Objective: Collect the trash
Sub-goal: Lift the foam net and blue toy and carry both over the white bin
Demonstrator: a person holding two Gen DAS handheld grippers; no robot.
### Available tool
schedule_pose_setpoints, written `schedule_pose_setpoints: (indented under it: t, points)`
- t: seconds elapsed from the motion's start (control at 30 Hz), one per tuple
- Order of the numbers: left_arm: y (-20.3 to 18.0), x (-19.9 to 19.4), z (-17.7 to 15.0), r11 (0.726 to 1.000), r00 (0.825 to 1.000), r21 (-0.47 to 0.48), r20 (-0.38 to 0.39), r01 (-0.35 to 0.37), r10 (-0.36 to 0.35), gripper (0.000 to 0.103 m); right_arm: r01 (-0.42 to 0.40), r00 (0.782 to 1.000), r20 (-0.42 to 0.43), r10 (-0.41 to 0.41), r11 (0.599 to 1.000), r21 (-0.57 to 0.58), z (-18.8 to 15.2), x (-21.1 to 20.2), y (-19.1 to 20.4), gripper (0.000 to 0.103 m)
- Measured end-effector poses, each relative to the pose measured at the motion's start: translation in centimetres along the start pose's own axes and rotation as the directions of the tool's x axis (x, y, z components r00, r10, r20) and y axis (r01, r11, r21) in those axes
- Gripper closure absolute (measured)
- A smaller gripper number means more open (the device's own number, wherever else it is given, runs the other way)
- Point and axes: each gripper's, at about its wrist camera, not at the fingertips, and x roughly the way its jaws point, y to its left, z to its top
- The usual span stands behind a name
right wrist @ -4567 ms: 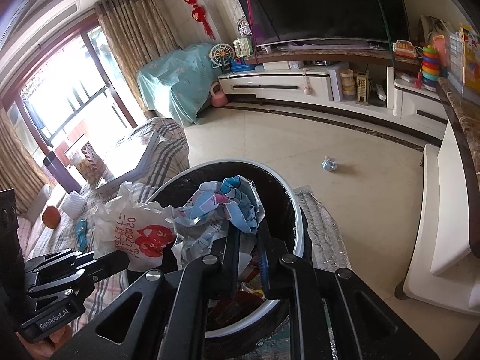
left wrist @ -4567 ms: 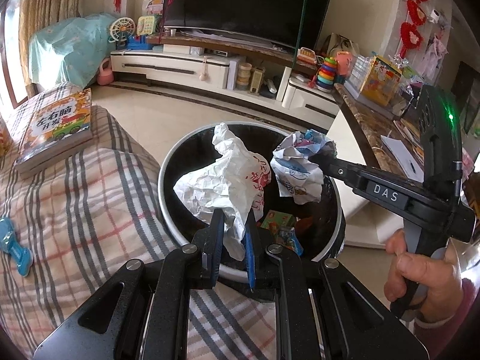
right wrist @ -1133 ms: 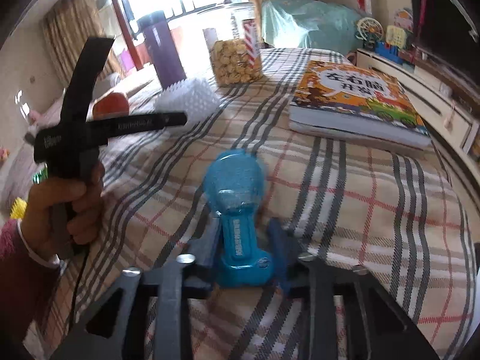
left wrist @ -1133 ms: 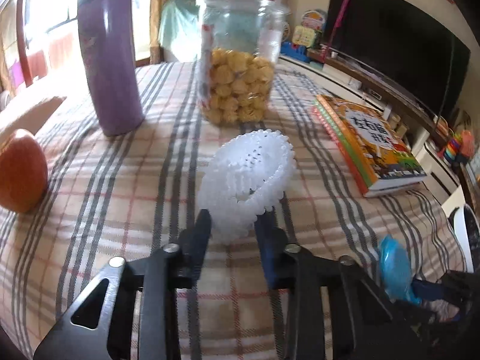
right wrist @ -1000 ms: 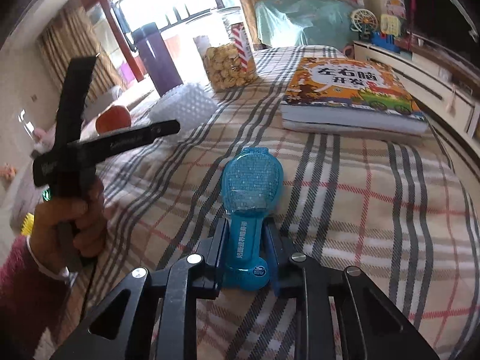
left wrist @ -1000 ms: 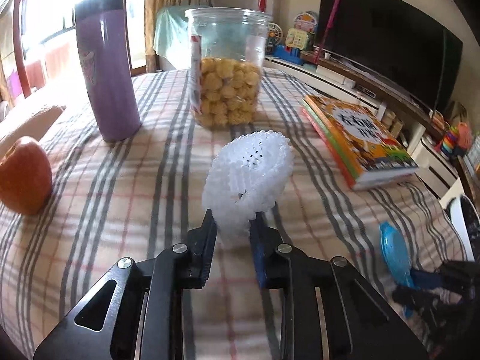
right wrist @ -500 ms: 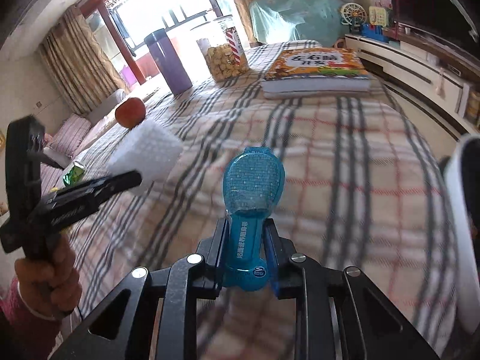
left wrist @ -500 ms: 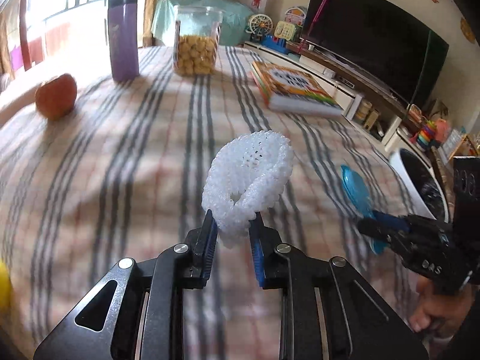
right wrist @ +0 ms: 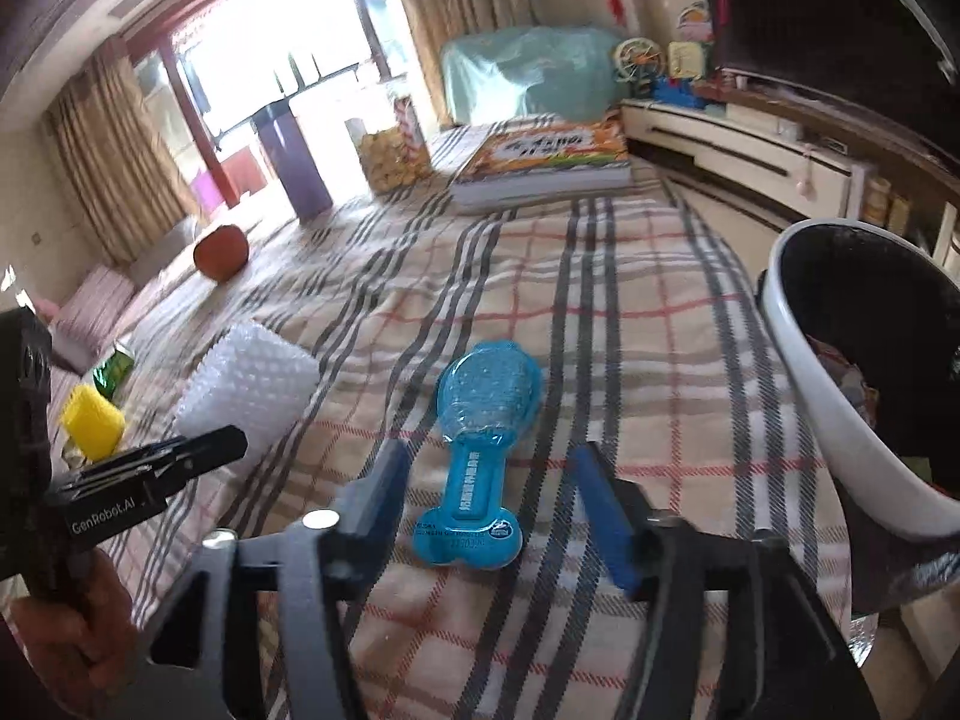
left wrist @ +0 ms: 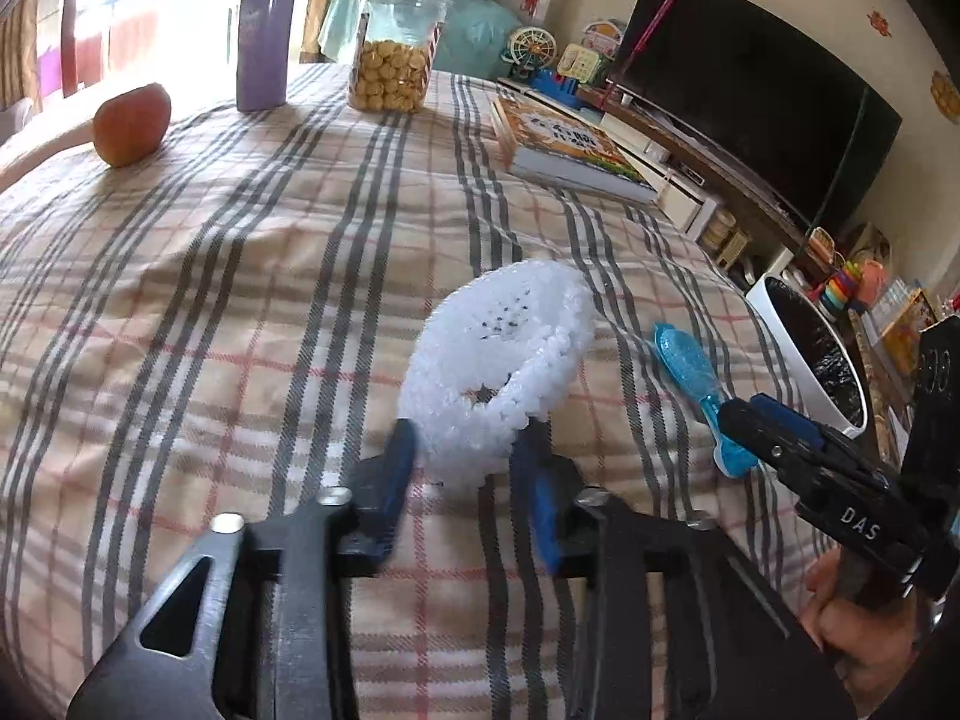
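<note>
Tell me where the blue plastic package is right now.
In the right wrist view, the blue plastic package sits between the open fingers of the right hand-held gripper, over the plaid cloth, left of the trash bin.

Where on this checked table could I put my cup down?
The widest bare cloth lies between the apple, the white foam net and the near edge. A second patch sits between the book and the blue package. Crowded: the far end with purple bottle and snack jar, and the corner by the bin.
</note>
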Motion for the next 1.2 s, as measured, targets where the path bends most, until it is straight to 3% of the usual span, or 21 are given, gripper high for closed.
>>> schedule_pose_setpoints:
  t: [0.07,0.37,0.47,0.5,0.57,0.63,0.77,1.2]
  points:
    - [0.0,-0.4,-0.2,1.000,1.000,0.013,0.008,-0.001,0.000,0.046,0.004,1.000,0.007,-0.004,1.000,-0.003,0.0,0.0,0.1,0.035]
    - [0.2,-0.3,0.4,0.994,0.999,0.102,0.043,-0.037,0.033,0.036,0.041,0.999,-0.031,-0.042,0.998,-0.056,1.3,2.3,1.3,0.035]
    - [0.3,0.6,0.8,0.993,0.999,0.116,0.042,-0.036,0.031,0.036,0.041,0.997,-0.066,-0.044,0.998,-0.048,1.3,3.5,1.1,0.038]
    - [0.3,0.9,0.9,0.993,0.999,0.113,0.033,-0.025,0.022,0.036,0.041,0.997,-0.061,-0.044,0.998,-0.047,1.2,3.3,1.1,0.044]
    - [0.2,1.4,1.0,0.993,1.000,0.118,0.021,-0.010,0.008,0.055,0.052,0.997,-0.058,-0.054,0.998,-0.037,1.0,3.3,0.9,0.050]
    - [0.0,1.7,0.9,0.992,1.000,0.128,0.009,-0.007,0.006,0.063,0.068,0.996,-0.050,-0.069,0.997,-0.027,0.9,3.2,0.7,0.060]
    - [-0.4,1.5,0.6,0.989,1.000,0.147,0.015,-0.006,0.004,0.073,0.089,0.995,-0.043,-0.091,0.995,-0.035,0.7,3.2,0.8,0.065]
    - [-0.7,1.4,0.5,0.988,0.999,0.151,0.027,-0.031,0.027,0.081,0.080,0.996,-0.026,-0.081,0.996,-0.027,0.6,2.5,0.8,0.070]
